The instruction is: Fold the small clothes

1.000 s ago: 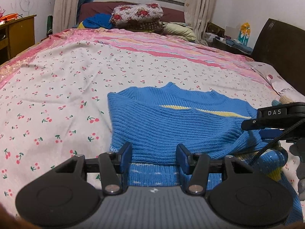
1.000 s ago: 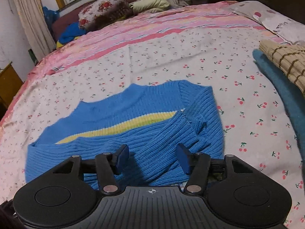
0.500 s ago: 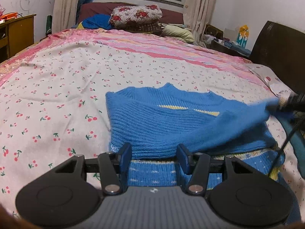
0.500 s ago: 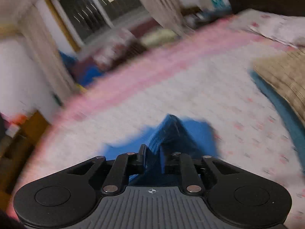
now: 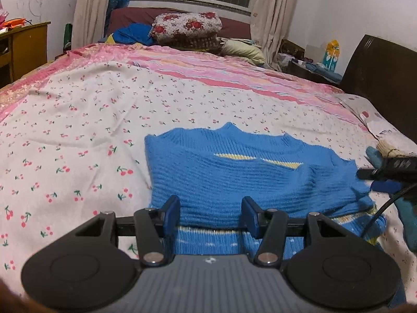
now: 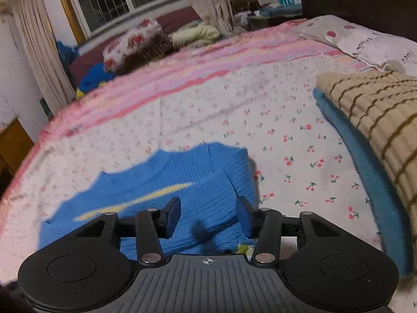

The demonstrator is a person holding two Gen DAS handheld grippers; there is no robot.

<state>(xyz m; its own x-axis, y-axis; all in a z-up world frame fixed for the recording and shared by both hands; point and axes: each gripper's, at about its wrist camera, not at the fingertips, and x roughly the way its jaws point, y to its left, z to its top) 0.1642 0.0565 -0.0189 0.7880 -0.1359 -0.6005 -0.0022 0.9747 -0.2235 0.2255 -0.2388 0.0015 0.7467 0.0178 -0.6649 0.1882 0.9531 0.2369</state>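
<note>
Folding the blue sweater [image 5: 234, 177] on the bed [image 5: 78, 120], sleeves first. It is lying flat on the cherry-print sheet, neckline pointing away, hem toward the person, both sleeves already crossing over the chest with a bit of yellow stripe showing.

Left claw [image 5: 210, 215] is hovering at the near hem, jaws standing about half apart, knit visible between them but the pads are not pressing on it. Nothing gripped.

Right claw [image 6: 208, 215] is sitting over the right side of the sweater, above the folded sleeve. Its jaws have just been opening; fabric is lying in the gap below them, pads clear of it. Reading that as a sleeve just let go. From the left camera the right claw [image 5: 385, 174] is showing only at the frame edge, slightly blurred.

Advice for this step:
- Checking that the right sleeve is lying flat; it is bunching a little near the cuff, so smoothing it before going on.
- Taking the hem next with both claws, one near each bottom corner, not the middle.
- Pinching all layers at once, since the ribbed knit is thick and stretchy and a shallow pinch is likely to slip.
- Lifting low and carrying the hem toward the neckline evenly, so the sleeves are not dragging out.
- Keeping clear of the folded stack [image 6: 375, 120] on the right.
</note>
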